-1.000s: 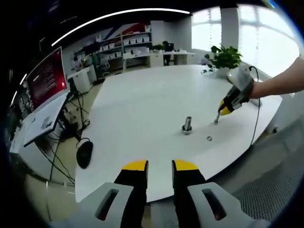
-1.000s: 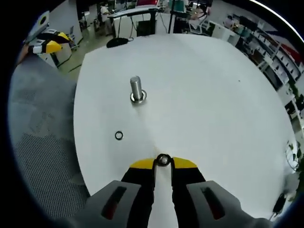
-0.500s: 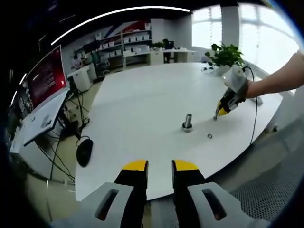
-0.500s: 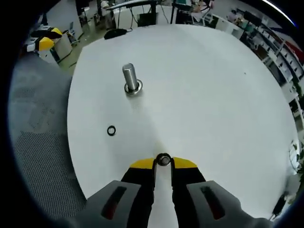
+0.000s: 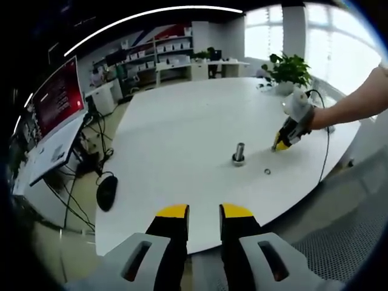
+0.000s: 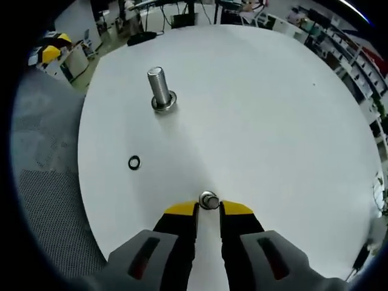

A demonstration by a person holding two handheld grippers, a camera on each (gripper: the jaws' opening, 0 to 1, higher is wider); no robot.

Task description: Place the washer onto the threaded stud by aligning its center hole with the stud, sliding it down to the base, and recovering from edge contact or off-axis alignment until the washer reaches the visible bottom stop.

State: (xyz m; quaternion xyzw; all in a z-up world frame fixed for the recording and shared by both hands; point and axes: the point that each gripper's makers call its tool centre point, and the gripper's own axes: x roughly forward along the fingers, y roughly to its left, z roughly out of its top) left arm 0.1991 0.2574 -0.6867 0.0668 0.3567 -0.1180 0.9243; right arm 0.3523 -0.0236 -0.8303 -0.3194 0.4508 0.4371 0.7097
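A threaded steel stud [image 6: 159, 88] stands upright on the white round table [image 6: 260, 115], with a ring around its base. My right gripper [image 6: 209, 208] is shut on a small metal washer [image 6: 208, 200] held at its tips, well short of the stud and above the table. A second dark washer [image 6: 134, 162] lies flat on the table, left of the gripper. In the left gripper view the stud [image 5: 239, 153] and loose washer [image 5: 267, 171] sit mid-table, with the right gripper [image 5: 279, 144] just right of the stud. My left gripper [image 5: 204, 212] hangs off the table's near edge, jaws slightly apart, holding nothing.
A potted plant [image 5: 288, 71] stands at the table's far side. A monitor [image 5: 57, 100] on a desk, cables and a dark mouse-like thing [image 5: 107, 191] on the floor lie to the left. Grey carpet [image 6: 48, 200] borders the table edge.
My right gripper has moved with the washer towards the stud, which now sits higher and nearer in its view. The left gripper has stayed where it was.
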